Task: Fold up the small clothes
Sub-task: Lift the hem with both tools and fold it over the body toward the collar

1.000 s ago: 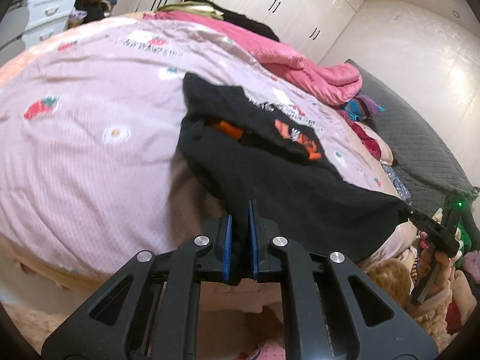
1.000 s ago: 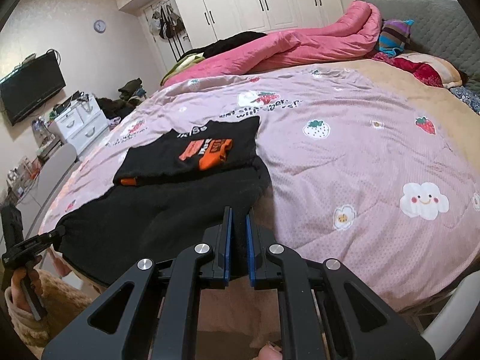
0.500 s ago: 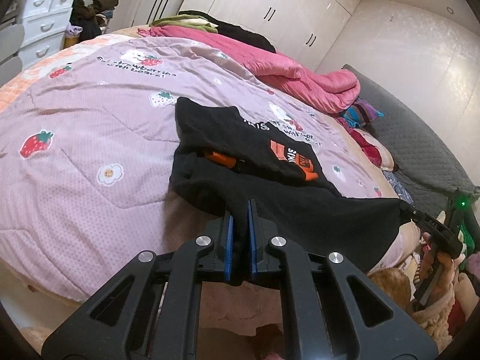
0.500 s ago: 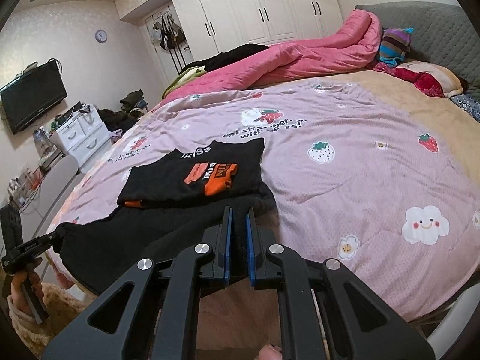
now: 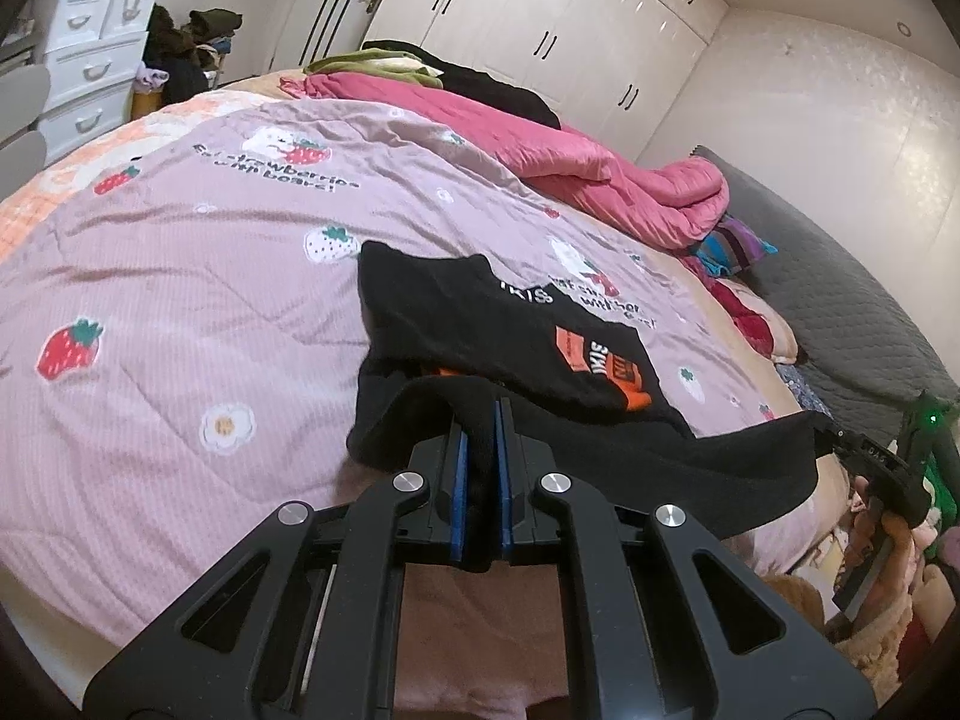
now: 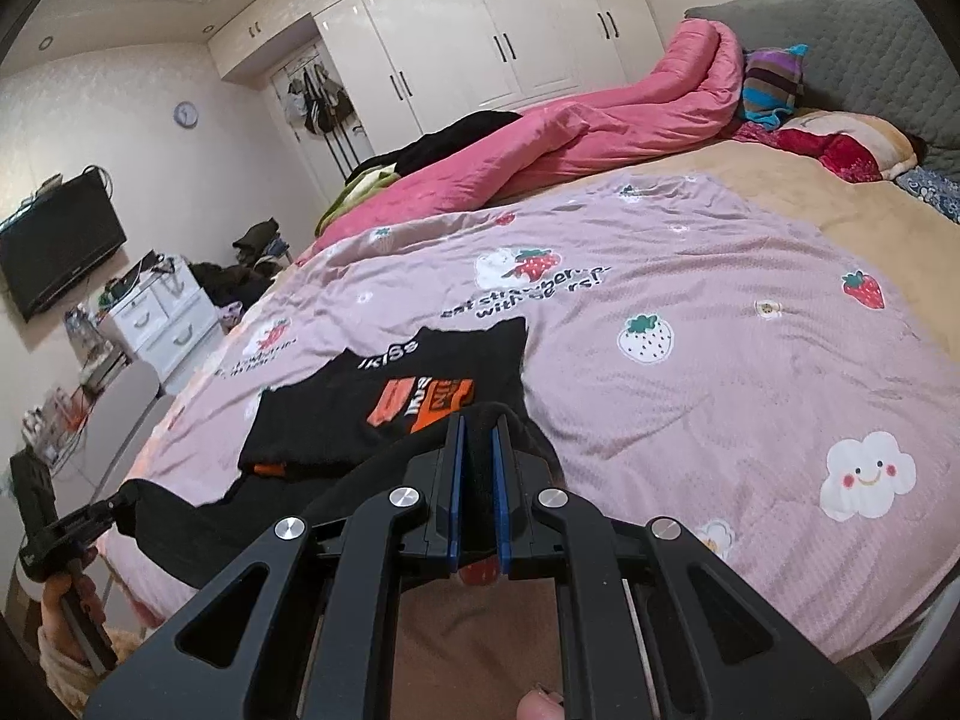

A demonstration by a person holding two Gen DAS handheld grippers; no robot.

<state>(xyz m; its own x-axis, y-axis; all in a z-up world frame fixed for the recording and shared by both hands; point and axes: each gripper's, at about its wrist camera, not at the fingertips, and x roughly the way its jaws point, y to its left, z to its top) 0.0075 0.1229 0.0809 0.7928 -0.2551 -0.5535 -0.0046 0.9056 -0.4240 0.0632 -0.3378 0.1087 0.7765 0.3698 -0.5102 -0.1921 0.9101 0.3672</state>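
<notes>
A black top with an orange print (image 5: 540,324) lies on the strawberry bedspread (image 5: 180,300), its upper part flat. Its near edge is lifted and stretched between both grippers. In the left wrist view, my left gripper (image 5: 480,414) is shut on one corner of that edge, black cloth bunched between the blue pads. My right gripper (image 5: 837,441) pinches the other corner at the far right, held by a hand. In the right wrist view, the right gripper (image 6: 478,423) is shut on the black top (image 6: 420,372). The left gripper (image 6: 120,501) holds the far corner at the left.
A pink quilt (image 5: 600,180) is heaped along the far side of the bed, with dark clothes behind it. Pillows and a grey headboard (image 6: 870,48) stand at the right. White drawers (image 5: 90,78) and a wall television (image 6: 54,252) are beyond the bed's left side.
Both grippers have risen and moved forward over the bed, carrying the lifted edge of the black top toward its flat printed part. Both stay shut on the cloth.
</notes>
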